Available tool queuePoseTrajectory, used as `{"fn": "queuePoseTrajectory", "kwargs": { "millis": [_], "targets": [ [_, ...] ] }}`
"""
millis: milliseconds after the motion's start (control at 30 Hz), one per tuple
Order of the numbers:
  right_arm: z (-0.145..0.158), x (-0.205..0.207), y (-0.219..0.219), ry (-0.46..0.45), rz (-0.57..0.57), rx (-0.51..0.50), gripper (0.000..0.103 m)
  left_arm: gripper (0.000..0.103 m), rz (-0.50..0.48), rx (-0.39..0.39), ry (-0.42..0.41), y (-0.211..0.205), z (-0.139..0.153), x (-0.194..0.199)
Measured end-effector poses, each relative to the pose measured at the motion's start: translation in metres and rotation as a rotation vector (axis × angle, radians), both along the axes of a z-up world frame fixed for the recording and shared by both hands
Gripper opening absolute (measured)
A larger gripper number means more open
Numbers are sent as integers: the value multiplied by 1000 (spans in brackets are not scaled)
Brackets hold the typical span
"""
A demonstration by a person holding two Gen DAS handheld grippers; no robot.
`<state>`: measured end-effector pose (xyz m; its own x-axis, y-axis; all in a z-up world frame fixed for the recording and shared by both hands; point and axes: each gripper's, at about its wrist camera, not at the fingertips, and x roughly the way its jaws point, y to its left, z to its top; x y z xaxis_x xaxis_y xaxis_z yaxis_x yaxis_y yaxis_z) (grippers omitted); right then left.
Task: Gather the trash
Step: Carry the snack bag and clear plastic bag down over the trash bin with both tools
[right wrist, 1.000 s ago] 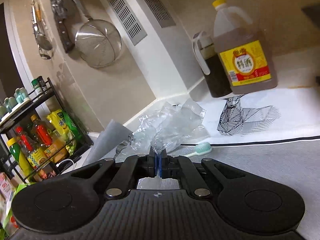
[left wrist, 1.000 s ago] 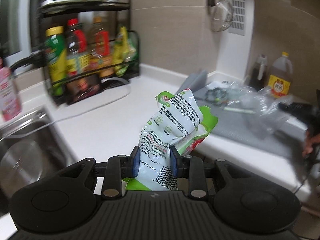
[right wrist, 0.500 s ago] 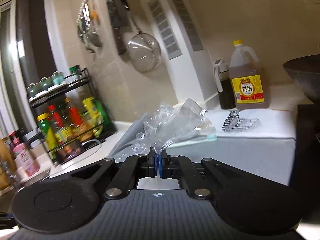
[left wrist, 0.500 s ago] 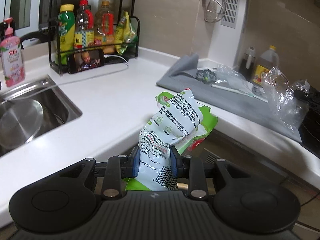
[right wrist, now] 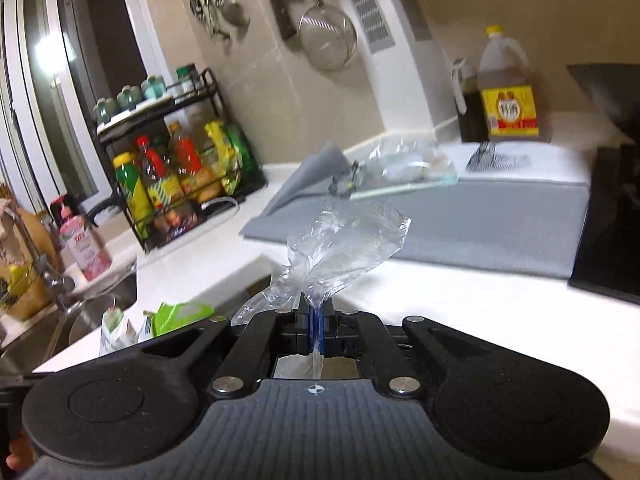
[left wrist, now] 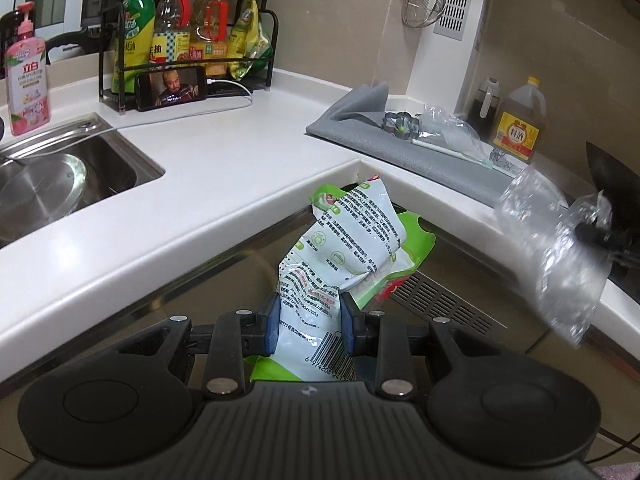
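My left gripper (left wrist: 308, 322) is shut on a crumpled green and white snack packet (left wrist: 348, 256), held in the air in front of the inner corner of the white counter (left wrist: 208, 184). The same snack packet (right wrist: 176, 314) shows low at the left in the right wrist view. My right gripper (right wrist: 316, 328) is shut on a clear plastic bag (right wrist: 344, 240), which sticks up from the pads in front of the counter edge. That clear plastic bag (left wrist: 560, 252) hangs at the right in the left wrist view. More clear plastic (left wrist: 452, 126) lies on the grey mat (left wrist: 420, 152).
A steel sink (left wrist: 68, 176) with a pan lies at the left. A black rack (left wrist: 188, 40) of bottles, a phone (left wrist: 172, 88) and a pink soap bottle (left wrist: 26, 72) stand at the back. An oil jug (left wrist: 520, 120) and a black cooktop (right wrist: 612, 216) are at the right.
Both grippers have drawn back from the counter with their loads. The left one now hangs lower, off the counter edge. The clear bag has been lifted off the grey mat.
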<state>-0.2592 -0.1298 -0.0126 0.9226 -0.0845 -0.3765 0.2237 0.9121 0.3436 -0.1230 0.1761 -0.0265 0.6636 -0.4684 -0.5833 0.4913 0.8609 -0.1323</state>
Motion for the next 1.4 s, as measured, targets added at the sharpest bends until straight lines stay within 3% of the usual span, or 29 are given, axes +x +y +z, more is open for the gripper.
{"fn": "queuePoseTrajectory", "kwargs": {
  "millis": [1400],
  "targets": [
    [-31, 30, 34, 134, 86, 1, 3, 34, -14, 15, 65, -16, -18, 5]
  ]
}}
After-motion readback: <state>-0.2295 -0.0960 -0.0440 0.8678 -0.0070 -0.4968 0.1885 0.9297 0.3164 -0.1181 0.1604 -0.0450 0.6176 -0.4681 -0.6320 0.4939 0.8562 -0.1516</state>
